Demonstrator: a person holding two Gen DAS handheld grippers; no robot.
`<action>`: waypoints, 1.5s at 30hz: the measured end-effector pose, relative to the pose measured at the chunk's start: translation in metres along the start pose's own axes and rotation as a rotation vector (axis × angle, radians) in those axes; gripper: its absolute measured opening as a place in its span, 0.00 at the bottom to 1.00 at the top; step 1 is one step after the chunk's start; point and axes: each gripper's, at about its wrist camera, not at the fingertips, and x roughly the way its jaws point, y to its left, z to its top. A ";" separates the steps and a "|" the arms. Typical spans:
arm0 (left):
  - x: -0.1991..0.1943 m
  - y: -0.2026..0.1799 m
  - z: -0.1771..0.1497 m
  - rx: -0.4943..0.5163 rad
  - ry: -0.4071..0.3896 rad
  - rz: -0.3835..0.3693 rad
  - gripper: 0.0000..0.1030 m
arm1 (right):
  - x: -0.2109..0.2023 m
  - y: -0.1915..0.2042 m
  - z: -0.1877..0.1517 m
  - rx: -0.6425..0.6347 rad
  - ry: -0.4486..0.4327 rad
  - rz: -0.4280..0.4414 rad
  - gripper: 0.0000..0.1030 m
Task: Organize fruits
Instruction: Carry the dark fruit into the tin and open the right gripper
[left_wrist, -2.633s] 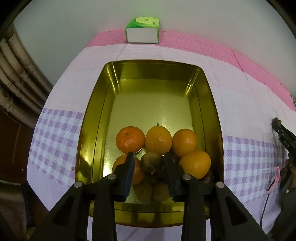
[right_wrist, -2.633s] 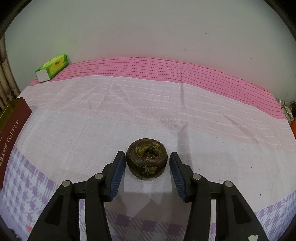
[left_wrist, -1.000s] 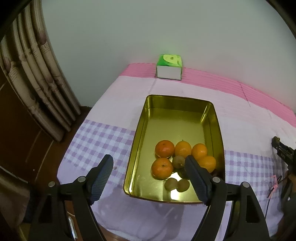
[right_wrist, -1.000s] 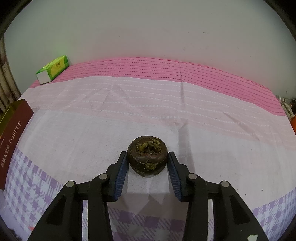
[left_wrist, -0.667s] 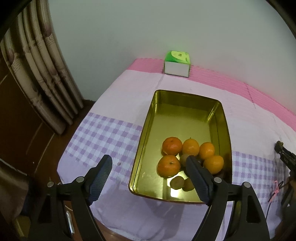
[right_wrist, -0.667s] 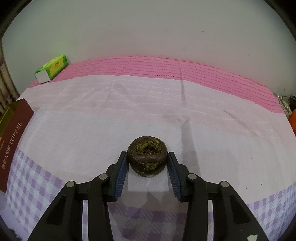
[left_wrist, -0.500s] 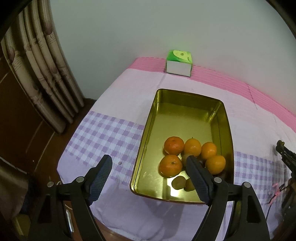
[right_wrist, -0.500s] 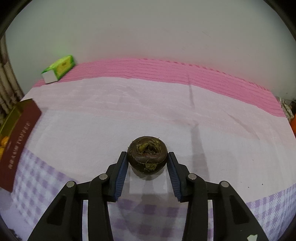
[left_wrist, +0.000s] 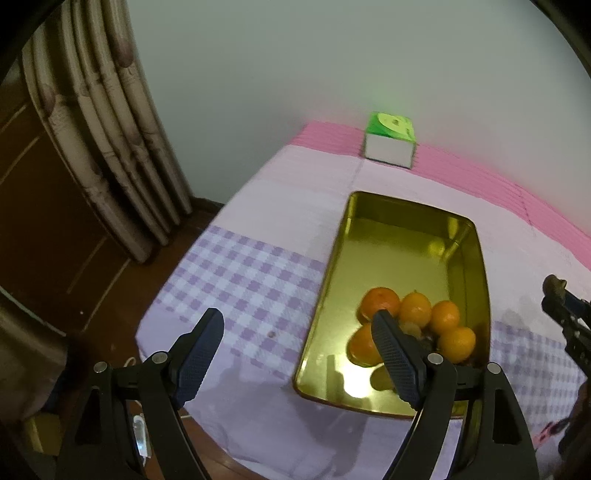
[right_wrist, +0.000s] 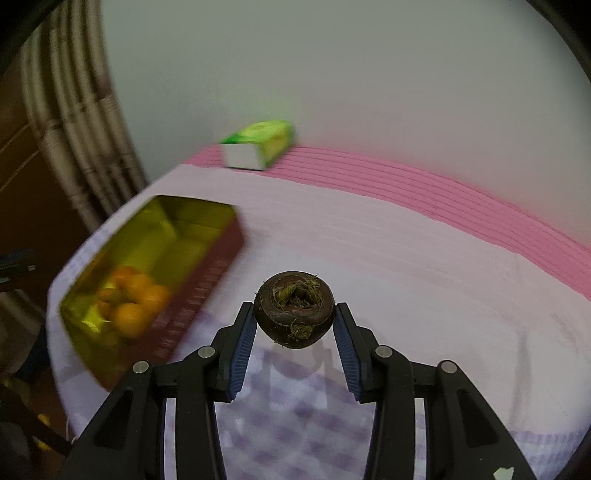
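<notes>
A gold tin (left_wrist: 406, 236) lies on the chequered cloth with several oranges (left_wrist: 380, 302) at its near end. Brown fruits beside them are partly hidden by my left gripper's finger (left_wrist: 395, 354). My left gripper (left_wrist: 297, 317) hangs high above the table's near left corner, open with nothing between its fingers. My right gripper (right_wrist: 294, 312) is shut on a dark brown round fruit (right_wrist: 295, 321), held clear of the cloth to the right of the tin (right_wrist: 207, 258). It also shows at the left wrist view's right edge as the right gripper (left_wrist: 557, 299).
A green and white box (left_wrist: 389, 144) stands at the back on the pink stripe, also seen as the box (right_wrist: 258, 147). A curtain (left_wrist: 110, 147) and dark wood lie beyond the table's left edge. Pale cloth (right_wrist: 406, 258) stretches right of the tin.
My right gripper has lifted the dark fruit off the cloth and swung left, so the tin with oranges now fills the left of its view. The left gripper has barely shifted.
</notes>
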 end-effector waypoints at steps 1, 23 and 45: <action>-0.001 0.001 0.000 -0.001 -0.005 0.009 0.81 | 0.003 0.013 0.003 -0.020 0.004 0.022 0.38; 0.002 0.011 0.002 -0.025 0.006 0.026 0.86 | 0.065 0.121 0.022 -0.196 0.095 0.152 0.39; 0.005 -0.001 -0.001 0.028 0.021 0.014 0.87 | 0.077 0.132 0.017 -0.232 0.121 0.139 0.40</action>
